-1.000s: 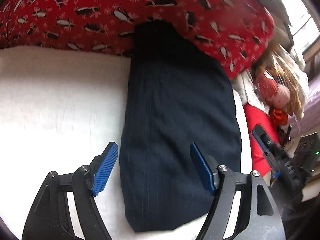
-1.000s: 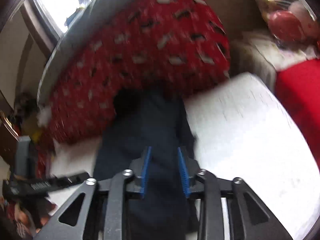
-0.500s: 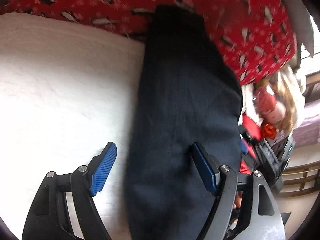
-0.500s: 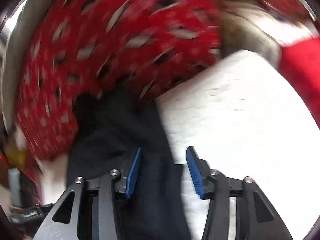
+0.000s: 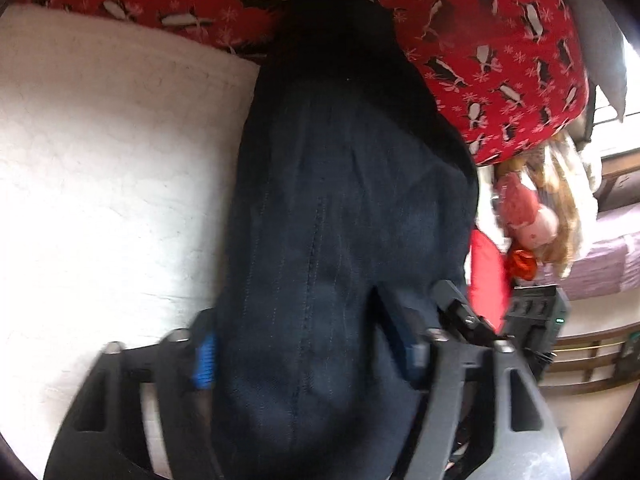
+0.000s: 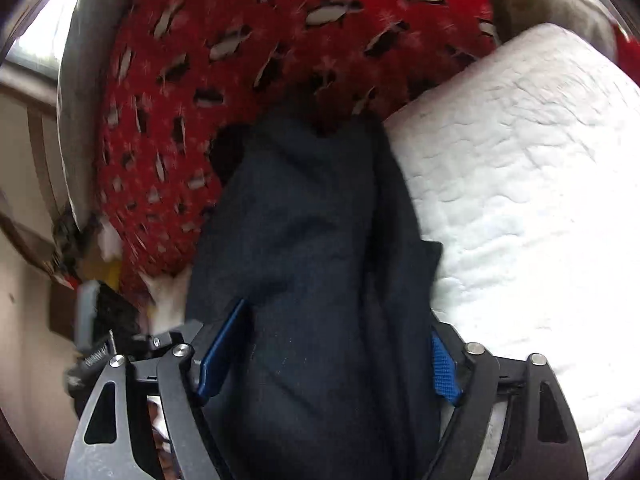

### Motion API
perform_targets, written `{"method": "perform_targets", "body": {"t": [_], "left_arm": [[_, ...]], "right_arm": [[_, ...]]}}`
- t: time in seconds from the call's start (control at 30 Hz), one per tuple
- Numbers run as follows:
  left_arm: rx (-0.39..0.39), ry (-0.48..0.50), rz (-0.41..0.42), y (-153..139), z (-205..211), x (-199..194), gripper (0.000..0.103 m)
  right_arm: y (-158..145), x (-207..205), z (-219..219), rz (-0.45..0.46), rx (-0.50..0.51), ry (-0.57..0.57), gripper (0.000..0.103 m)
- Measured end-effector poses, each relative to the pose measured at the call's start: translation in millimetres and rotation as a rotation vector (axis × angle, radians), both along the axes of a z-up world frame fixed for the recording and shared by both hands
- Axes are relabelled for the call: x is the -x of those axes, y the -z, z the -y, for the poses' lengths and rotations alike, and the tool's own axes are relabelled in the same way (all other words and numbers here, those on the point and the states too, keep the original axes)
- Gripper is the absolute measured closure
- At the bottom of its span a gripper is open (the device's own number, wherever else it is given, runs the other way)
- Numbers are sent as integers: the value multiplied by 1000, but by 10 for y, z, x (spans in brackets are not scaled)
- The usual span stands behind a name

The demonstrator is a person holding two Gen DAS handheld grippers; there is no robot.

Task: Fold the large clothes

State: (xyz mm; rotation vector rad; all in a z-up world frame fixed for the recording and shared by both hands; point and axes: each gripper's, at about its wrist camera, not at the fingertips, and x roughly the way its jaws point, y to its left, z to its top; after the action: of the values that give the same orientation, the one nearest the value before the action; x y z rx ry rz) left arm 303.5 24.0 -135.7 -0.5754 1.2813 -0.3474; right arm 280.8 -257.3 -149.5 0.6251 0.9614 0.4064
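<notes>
My left tongs [image 5: 308,350] are closing around the near end of the dark navy garment [image 5: 344,216], which fills the frame's centre on the white quilted bed [image 5: 100,184]. My right tongs [image 6: 332,354] are opening, the same cloth [image 6: 316,240] bunched between them. Its far end meets the red penguin-print blanket [image 5: 500,40] at upper frame.

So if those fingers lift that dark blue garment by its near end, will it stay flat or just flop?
The dark garment would probably flop: it already lies in soft creases on the white bedding. Its far end seems tucked against the red penguin blanket, so it may drag. Looks woven, likely not slippery.
</notes>
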Motion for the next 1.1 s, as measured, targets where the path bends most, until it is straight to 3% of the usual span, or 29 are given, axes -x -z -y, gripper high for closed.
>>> {"method": "perform_targets", "body": {"t": [0.1, 0.17, 0.4, 0.67, 0.83, 0.93, 0.97, 1.03, 1.1], "left_arm": [[-85, -4, 60, -187, 44, 104, 78], [-168, 13, 119, -358, 136, 199, 81], [-287, 18, 223, -799, 23, 747, 82], [-323, -46, 219, -945, -526, 1402, 82], [-355, -75, 169, -689, -932, 1850, 79], [-389, -94, 72, -319, -1145, 1971, 66], [-389, -94, 51, -208, -1224, 2000, 61], [-316, -95, 44, -178, -1367, 2058, 60], [-297, -88, 67, -298, -1465, 2112, 60]], "right_arm": [[-85, 62, -148, 61, 97, -61, 66], [-211, 173, -244, 129, 157, -73, 69], [-598, 639, -496, 202, 217, -37, 72], [-840, 1199, -1114, 216, 187, -72, 73], [-682, 1502, -1534, 212, 151, -94, 73], [-317, 1601, -1735, 128, 170, -93, 68], [-215, 1598, -1760, 104, 189, -78, 61], [-13, 1604, -1681, 40, 145, -49, 55], [-25, 1600, -1541, 5, 82, -10, 53]]}}
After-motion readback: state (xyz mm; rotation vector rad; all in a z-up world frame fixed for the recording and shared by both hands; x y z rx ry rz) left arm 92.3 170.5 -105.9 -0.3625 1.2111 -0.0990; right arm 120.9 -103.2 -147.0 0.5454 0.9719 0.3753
